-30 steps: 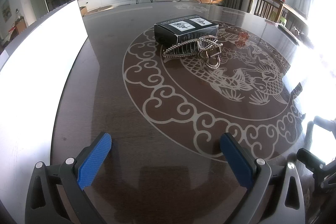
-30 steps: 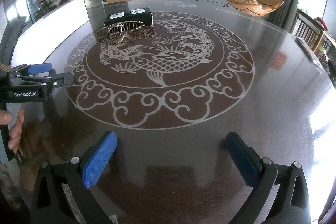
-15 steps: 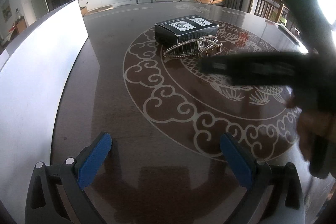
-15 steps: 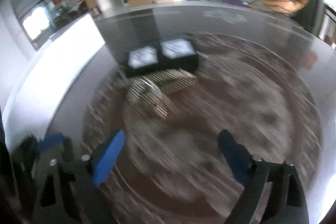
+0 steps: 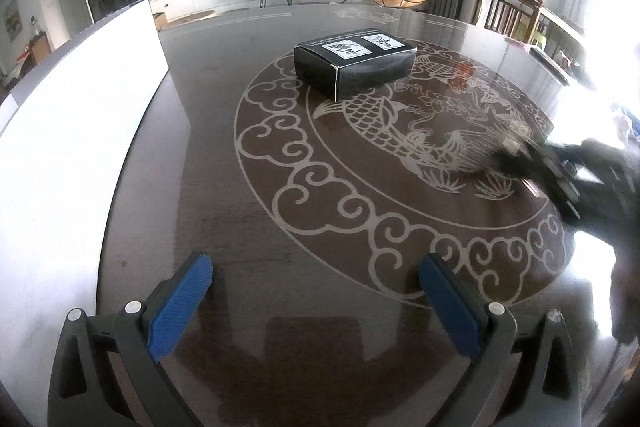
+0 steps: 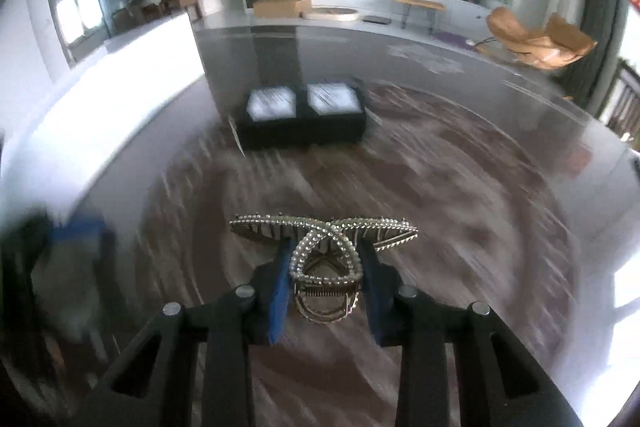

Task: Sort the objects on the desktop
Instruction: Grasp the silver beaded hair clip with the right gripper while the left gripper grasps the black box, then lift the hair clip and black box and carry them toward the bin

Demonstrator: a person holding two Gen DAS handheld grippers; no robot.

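My right gripper (image 6: 325,269) jaws have just closed on the rhinestone hair claw clip (image 6: 324,239); left gripper (image 5: 316,299) jaws gape empty, angled down.

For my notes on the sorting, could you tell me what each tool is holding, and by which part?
The right tool is shut on the rhinestone hair clip, its pads pressing the looped handle end. The left tool stands open and holds nothing.

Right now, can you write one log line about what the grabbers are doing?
right gripper: just closed on hair clip | left gripper: open, empty | black box: on table
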